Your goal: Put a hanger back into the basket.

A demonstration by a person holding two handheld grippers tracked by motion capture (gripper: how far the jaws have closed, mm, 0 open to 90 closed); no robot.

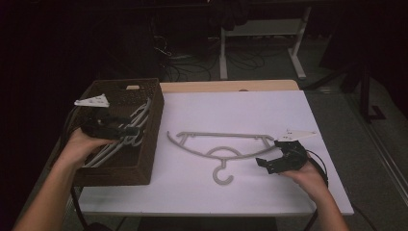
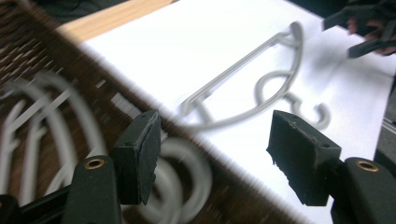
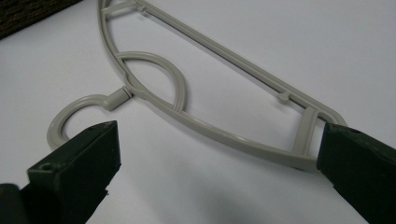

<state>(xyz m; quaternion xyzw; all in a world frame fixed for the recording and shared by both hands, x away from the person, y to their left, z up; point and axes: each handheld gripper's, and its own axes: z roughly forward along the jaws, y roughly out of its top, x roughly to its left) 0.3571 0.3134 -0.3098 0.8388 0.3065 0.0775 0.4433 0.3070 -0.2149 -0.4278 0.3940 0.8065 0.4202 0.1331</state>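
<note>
While our left gripper [image 1: 129,131] hovers open over the basket [image 1: 144,159], our right gripper [image 1: 269,161], released, flanks the hanger's [image 1: 219,153] end.

The left forearm comes in from the lower left of the high view, its hand holding the left gripper [image 1: 129,131] at mid-left, jaws apart and empty. At the lower right, the right hand holds the right gripper [image 1: 263,164], jaws spread wide.

— What carries everything?
— A white table [image 1: 288,192], wooden at its far edge.
— And directly on it?
— A brown wicker basket [image 1: 144,159] at the left, and a grey hanger [image 1: 221,153] lying flat mid-table.
</note>
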